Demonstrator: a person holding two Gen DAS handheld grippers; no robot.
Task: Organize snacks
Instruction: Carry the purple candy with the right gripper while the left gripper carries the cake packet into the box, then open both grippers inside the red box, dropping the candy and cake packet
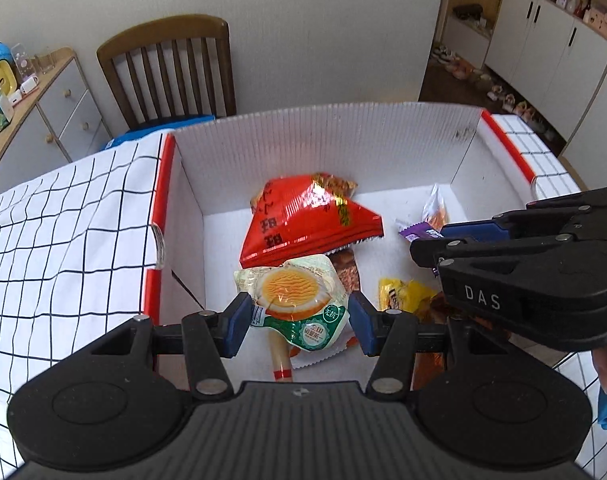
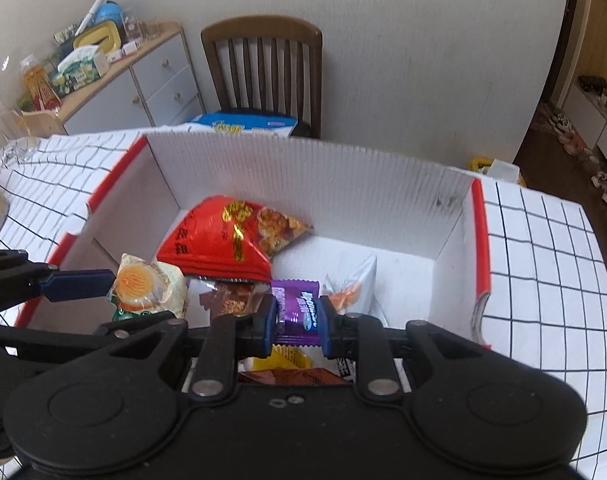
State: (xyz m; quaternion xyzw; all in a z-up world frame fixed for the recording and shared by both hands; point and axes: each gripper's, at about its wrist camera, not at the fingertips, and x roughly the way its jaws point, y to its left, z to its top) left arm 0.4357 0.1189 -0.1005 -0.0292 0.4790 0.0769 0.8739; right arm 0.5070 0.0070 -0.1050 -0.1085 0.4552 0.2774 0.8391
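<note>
A white cardboard box with red edges (image 1: 183,208) (image 2: 455,232) holds several snacks. My left gripper (image 1: 299,320) is shut on an egg-picture packet (image 1: 299,296) (image 2: 147,284) over the box's near left. My right gripper (image 2: 297,320) is shut on a small purple candy wrapper (image 2: 297,312) (image 1: 417,234) over the box's near middle; it shows from the side in the left wrist view (image 1: 427,248). A large red snack bag (image 1: 303,216) (image 2: 231,240) lies in the box behind both. A yellow packet (image 1: 403,292) (image 2: 287,356) lies below.
The box sits on a table with a white grid-pattern cloth (image 1: 63,232) (image 2: 543,280). A clear packet with orange pieces (image 2: 351,284) (image 1: 435,208) lies in the box at right. A wooden chair (image 1: 171,68) (image 2: 263,72) stands behind the table. A cabinet (image 2: 143,80) stands at left.
</note>
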